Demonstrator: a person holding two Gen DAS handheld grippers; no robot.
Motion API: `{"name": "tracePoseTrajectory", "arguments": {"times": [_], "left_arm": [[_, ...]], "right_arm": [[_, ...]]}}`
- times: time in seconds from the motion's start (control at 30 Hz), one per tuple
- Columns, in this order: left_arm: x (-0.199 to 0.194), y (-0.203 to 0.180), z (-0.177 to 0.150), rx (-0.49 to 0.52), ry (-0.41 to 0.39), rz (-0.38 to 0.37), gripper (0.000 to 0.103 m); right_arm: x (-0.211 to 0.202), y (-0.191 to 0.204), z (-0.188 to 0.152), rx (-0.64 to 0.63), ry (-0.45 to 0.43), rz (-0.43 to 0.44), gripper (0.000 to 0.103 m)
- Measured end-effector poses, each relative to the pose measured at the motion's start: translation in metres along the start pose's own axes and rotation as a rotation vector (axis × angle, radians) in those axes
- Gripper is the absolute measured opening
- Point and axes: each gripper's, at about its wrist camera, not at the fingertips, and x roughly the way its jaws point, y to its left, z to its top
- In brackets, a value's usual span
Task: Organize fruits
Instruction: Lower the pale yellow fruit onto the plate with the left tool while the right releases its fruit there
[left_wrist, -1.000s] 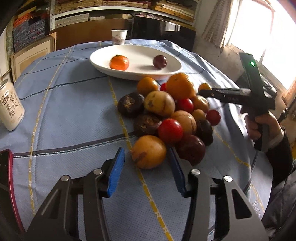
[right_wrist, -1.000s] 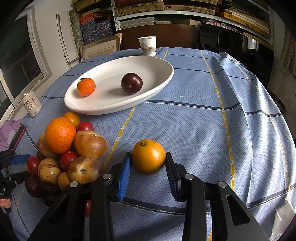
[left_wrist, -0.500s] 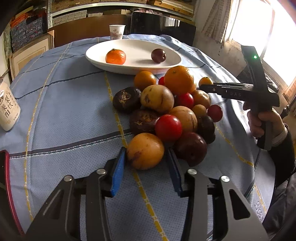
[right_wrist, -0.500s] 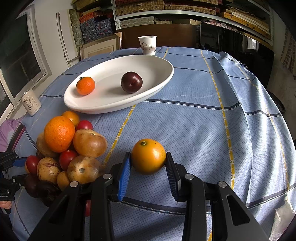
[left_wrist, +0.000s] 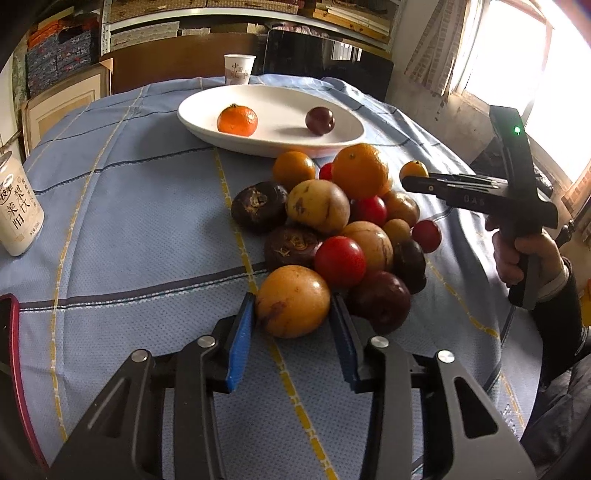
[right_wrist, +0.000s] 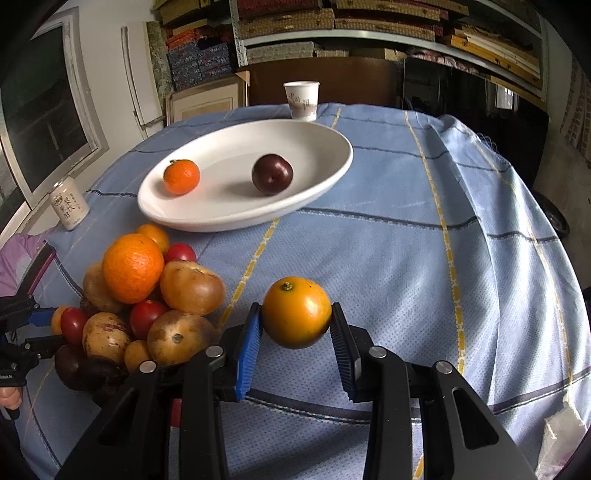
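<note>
A heap of mixed fruit (left_wrist: 343, 225) lies on the blue cloth, and shows at the left of the right wrist view (right_wrist: 147, 302). A white oval plate (left_wrist: 280, 147) behind it holds a tangerine (left_wrist: 237, 120) and a dark plum (left_wrist: 320, 120). My left gripper (left_wrist: 291, 306) has its blue pads on both sides of a yellow-orange round fruit (left_wrist: 291, 301) at the heap's near edge. My right gripper (right_wrist: 296, 314) is shut on a small orange (right_wrist: 296, 312) and holds it just above the cloth, to the right of the heap.
A white drink can (left_wrist: 16, 210) stands at the left. A paper cup (left_wrist: 239, 69) stands behind the plate. A red-edged phone (left_wrist: 11, 354) lies at the near left. The table's edges fall away right and behind. Shelves stand beyond.
My left gripper moved forward and closed its pads around the yellow-orange fruit. My right gripper lifted the small orange slightly off the cloth.
</note>
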Motion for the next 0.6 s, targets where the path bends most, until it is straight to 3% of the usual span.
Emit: {"name": "tracePoseTrajectory", "arguments": {"times": [0.37,0.6], "left_arm": [[-0.016,0.003,0.012,-0.051,-0.054,-0.026,0.04],[-0.03,-0.002,0.069,-0.043,-0.12,-0.01,0.04]], "right_arm": [[-0.017,0.005,0.006,0.01,-0.057,0.112,0.038],[-0.023,0.02,0.045,-0.026,-0.102,0.142,0.037]]}}
